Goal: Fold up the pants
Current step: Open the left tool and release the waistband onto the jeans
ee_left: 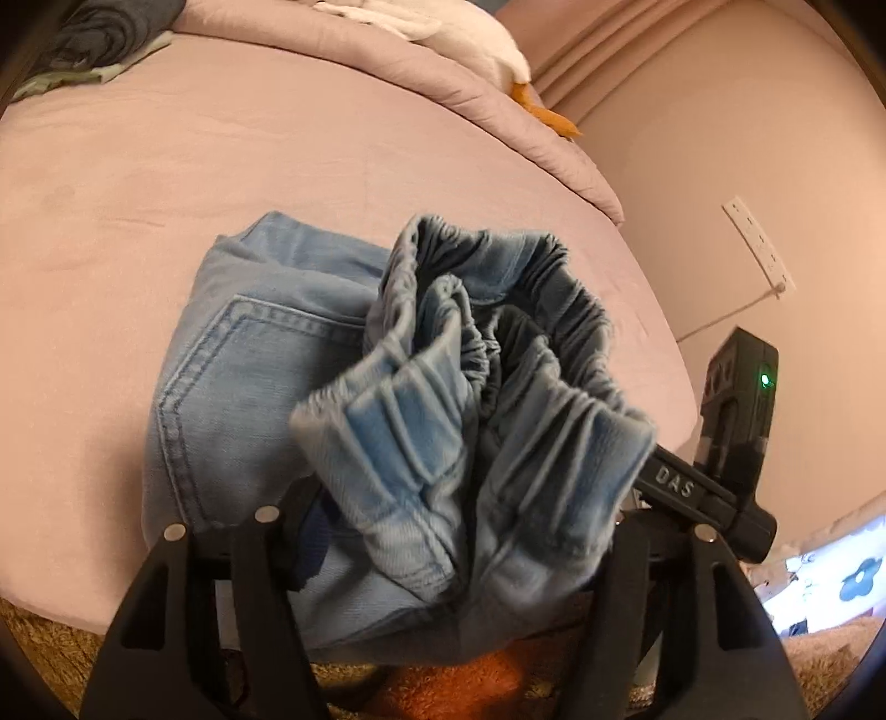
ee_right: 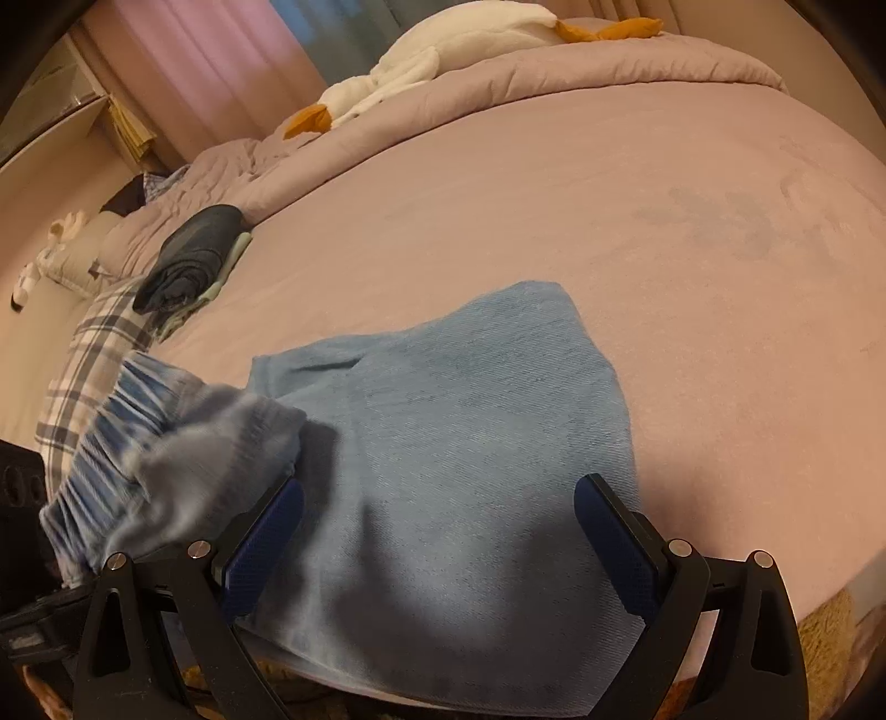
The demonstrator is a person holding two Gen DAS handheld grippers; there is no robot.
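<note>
**Jaws and Denim Pants at the Bed Edge**

Jaws of the left gripper (ee_left: 443, 531) stand partly apart, with the bunched elastic waistband of the light blue denim pants (ee_left: 266, 354) heaped between the two black fingers; the pads are hidden by the cloth, so whether they press on it cannot be told. Jaws of the right gripper (ee_right: 437, 543) stand wide apart above the flat denim, blue ribbed pads facing each other, nothing between them held.

Location of the pants: folded into a compact pile at the near edge of the pink-sheeted bed (ee_left: 166, 166), a stitched back pocket facing up in the left wrist view. The gathered waistband (ee_left: 498, 343) is raised and rumpled above the pile, blurred in the right wrist view (ee_right: 166, 443) at the left side of the flat denim panel (ee_right: 443, 432).

Surroundings: a rumpled pink quilt (ee_right: 554, 72) lies across the far side of the bed, with a white plush goose with orange beak and feet (ee_right: 443, 50) upon it. A rolled dark garment (ee_right: 194, 255) rests near the quilt, and a plaid cloth (ee_right: 94, 354) lies just beside it. The right gripper's black body with a green light (ee_left: 742, 399) shows at the right of the left wrist view. A white wall socket strip (ee_left: 758, 243) is mounted on the pink wall.
</note>
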